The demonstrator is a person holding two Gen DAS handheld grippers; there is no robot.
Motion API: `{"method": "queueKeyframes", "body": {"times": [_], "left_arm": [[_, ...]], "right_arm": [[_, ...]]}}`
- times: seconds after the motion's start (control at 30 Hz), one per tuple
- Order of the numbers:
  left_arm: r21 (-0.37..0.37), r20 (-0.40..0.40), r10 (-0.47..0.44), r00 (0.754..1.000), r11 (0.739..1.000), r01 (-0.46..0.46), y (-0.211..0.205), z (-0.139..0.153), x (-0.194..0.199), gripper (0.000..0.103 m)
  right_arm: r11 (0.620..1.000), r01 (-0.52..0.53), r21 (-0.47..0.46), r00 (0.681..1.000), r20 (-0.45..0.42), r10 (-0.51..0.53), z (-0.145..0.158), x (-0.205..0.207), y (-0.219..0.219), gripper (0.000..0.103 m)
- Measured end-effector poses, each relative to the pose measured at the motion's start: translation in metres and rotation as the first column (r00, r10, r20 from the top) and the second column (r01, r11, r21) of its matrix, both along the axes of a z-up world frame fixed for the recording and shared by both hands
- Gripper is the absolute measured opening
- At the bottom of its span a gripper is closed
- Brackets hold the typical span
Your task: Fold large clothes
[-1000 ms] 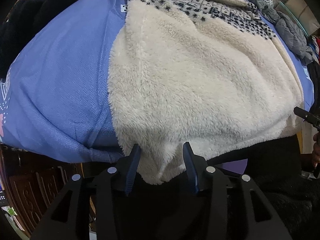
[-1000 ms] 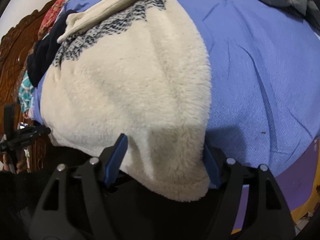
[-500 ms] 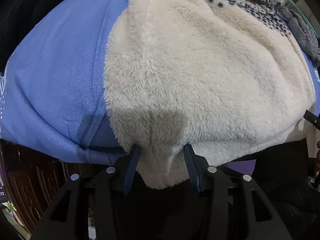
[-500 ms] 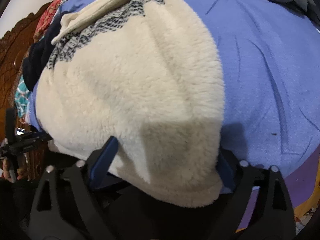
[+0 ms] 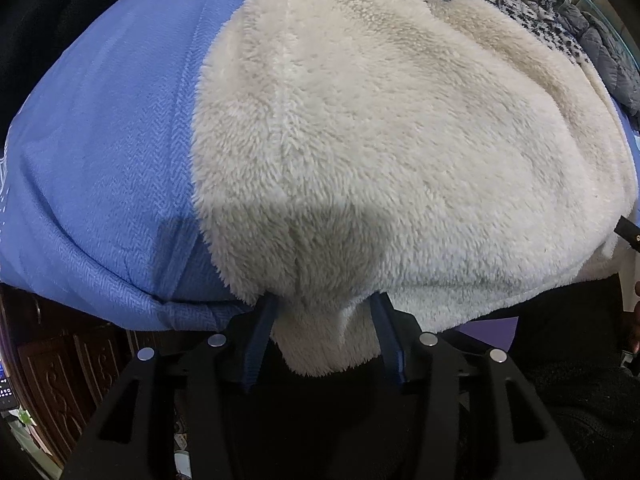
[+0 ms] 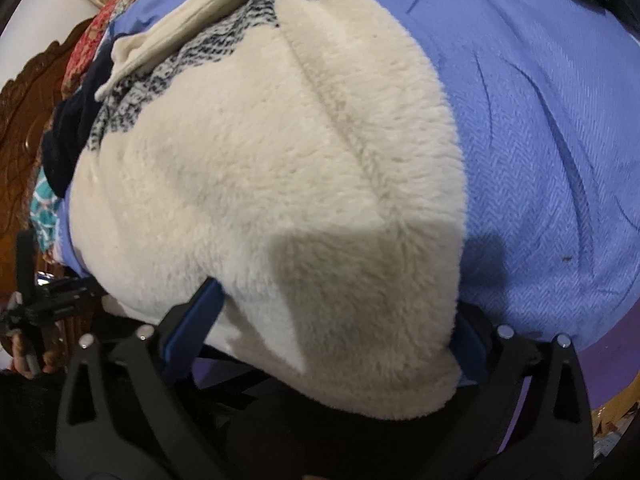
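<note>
Lifting forward, both hand-held grippers have carried the near hem of the fleece jacket point(image 5: 380, 140) further over the blue bedsheet point(image 5: 104, 152) than a second ago, so the fold is under way. The left hand-held gripper point(image 5: 326, 330) pinches a tuck of hem between narrowed fingers; the right hand-held gripper point(image 6: 332, 332) holds a thicker corner between wider-set fingers. Both point low along the bed.

A bed with a blue herringbone bedspread point(image 5: 112, 168) stretches ahead of my tongs. Below-left of my left tongs stands dark carved wooden furniture point(image 5: 60, 364). Far left of my right tongs rises a carved wooden headboard point(image 6: 20, 120) against a pale wall point(image 6: 36, 20).
</note>
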State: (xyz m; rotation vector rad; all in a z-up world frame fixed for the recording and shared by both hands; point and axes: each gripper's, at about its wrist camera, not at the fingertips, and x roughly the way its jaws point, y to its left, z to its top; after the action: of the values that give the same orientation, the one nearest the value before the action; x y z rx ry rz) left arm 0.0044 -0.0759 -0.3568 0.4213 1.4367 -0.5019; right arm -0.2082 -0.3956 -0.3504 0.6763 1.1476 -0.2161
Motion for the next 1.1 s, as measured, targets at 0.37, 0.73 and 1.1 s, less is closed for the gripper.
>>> {"method": "queueKeyframes", "body": {"times": [0.37,0.73,1.1], "left_arm": [[0.01,0.007,-0.009,1.0,1.0,0.009,-0.002,0.002,0.0,0.07],[-0.005,0.021,-0.051,0.998,0.999,0.051,0.001,0.011,-0.012,0.048],[-0.347,-0.078,0.023,0.997,0.937,-0.048,0.034,0.091,0.02,0.028]], "right_arm": [[0.999,-0.042,-0.001,0.999,-0.015,0.042,0.006,-0.008,0.002,0.083],[0.986,-0.156,0.065,0.987,-0.016,0.157,0.014,-0.02,0.01,0.02],[0.941,-0.253,0.226,0.924,0.344,0.165,0.092,-0.006,-0.006,0.016]]}}
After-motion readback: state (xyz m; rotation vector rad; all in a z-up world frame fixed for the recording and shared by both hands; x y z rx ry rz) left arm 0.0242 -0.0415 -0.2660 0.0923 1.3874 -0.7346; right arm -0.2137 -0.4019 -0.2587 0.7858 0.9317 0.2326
